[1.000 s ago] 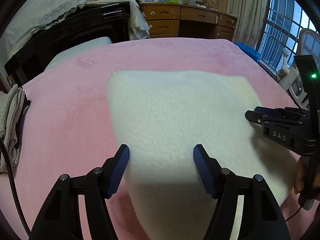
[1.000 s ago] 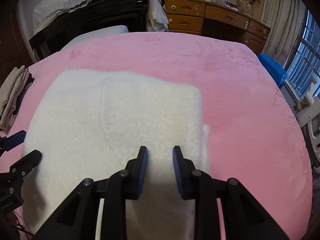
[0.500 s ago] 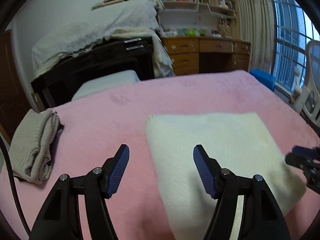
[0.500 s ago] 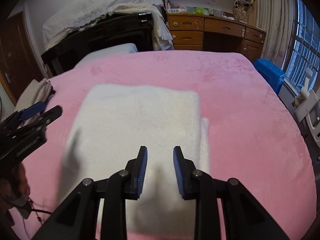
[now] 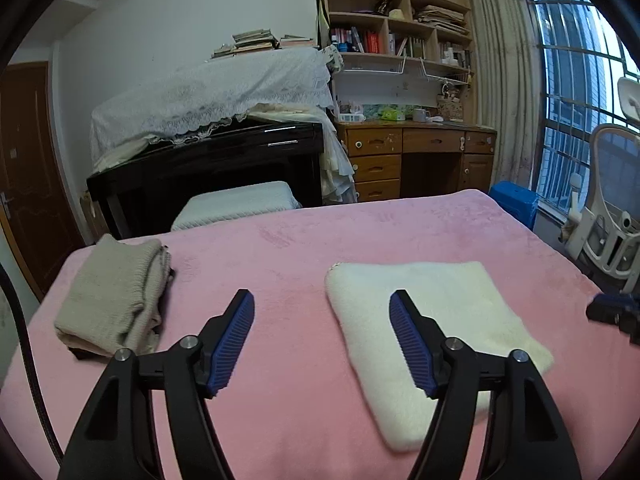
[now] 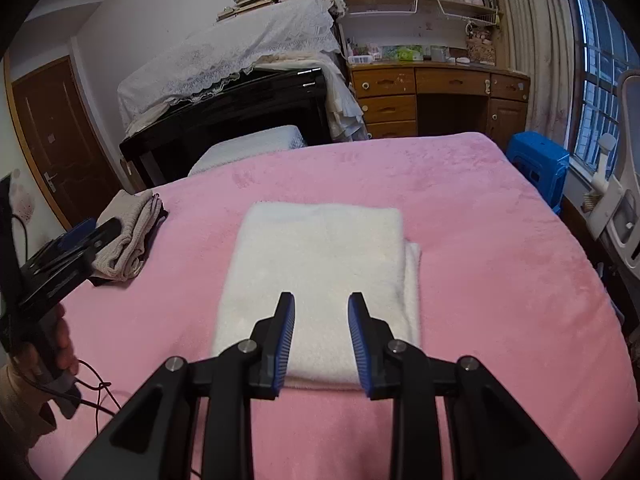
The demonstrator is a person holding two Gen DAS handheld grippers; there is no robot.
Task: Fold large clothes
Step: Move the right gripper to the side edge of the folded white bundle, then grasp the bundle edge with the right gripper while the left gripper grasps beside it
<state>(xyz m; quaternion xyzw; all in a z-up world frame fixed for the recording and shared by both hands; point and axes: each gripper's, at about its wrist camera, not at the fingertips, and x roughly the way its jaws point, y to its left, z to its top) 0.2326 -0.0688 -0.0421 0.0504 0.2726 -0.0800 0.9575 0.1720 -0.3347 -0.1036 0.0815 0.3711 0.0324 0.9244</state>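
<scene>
The white fleece garment (image 6: 320, 264) lies folded into a thick rectangle near the middle of the pink bed (image 6: 480, 240), with a narrower lower layer showing past its right edge. Left of it, toward the bed's edge, sits a folded beige knit (image 5: 116, 296) on top of something dark, which cannot be identified from here.

The garment looks soft, plush and light. It would sag and spread as soon as it is lifted from one point, and the stacked layers could slide apart, since fleece has little stiffness. It is not fragile, and the pile should give rubber pads plenty of friction. A sound hold would probably be at the two near corners, pinching all layers together through the folded edge, or a scoop under the near edge from both sides.

The left hand-held gripper (image 5: 322, 344) hovers above the bed left of the garment's near corner, its jaws opening wide with nothing between them. The right hand-held gripper (image 6: 321, 344) hangs over the garment's near edge, jaws narrow but apart and empty.
</scene>
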